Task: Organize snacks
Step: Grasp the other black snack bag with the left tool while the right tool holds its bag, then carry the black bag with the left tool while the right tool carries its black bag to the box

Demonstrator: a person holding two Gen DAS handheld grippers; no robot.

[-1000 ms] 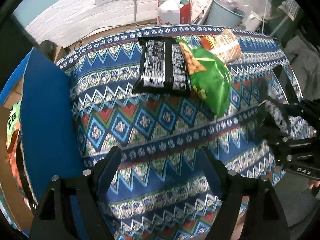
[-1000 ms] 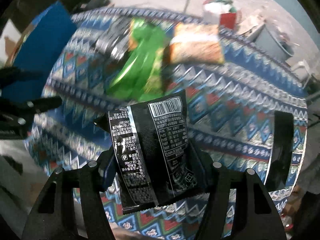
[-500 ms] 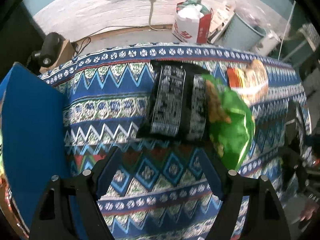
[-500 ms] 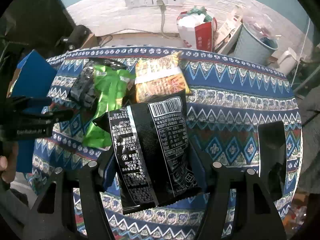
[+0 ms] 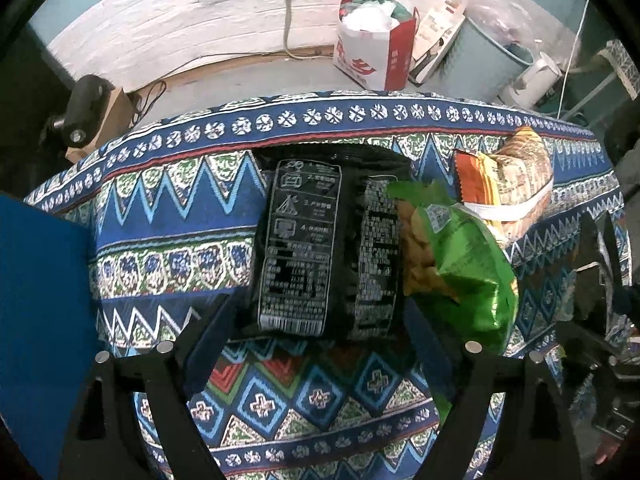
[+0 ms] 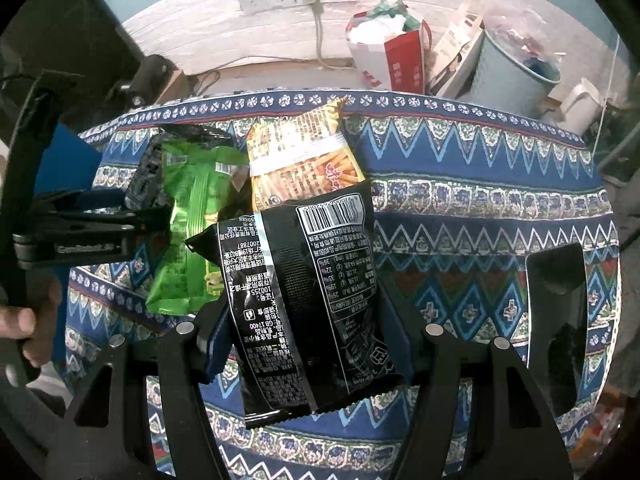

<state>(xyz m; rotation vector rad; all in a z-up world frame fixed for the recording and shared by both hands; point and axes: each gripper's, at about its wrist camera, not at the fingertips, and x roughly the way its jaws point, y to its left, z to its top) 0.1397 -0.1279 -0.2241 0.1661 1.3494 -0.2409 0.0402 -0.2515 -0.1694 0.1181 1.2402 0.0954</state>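
On the patterned tablecloth (image 5: 168,216) a black snack bag (image 5: 328,248) lies flat, with a green bag (image 5: 460,264) overlapping its right side and an orange fries bag (image 5: 516,184) behind that. My left gripper (image 5: 316,332) points down at the black bag's near end. Its jaws are opening and straddle that end, and the pads do not press on it. In the right wrist view, my right gripper (image 6: 304,332) is shut on a second black snack bag (image 6: 304,300), held upright above the table in front of the green bag (image 6: 192,232) and the fries bag (image 6: 304,164).
A blue box flap (image 5: 44,320) stands at the table's left edge. Beyond the far edge, on the floor, are a red-and-white paper bag (image 5: 376,52), a grey bin (image 6: 516,76) and a white kettle (image 5: 532,80). A hand (image 6: 24,320) holds the left tool.
My left gripper has moved forward and down over the lying black bag, and its jaws are wider. The right gripper has rolled and shifted, still holding its black bag.
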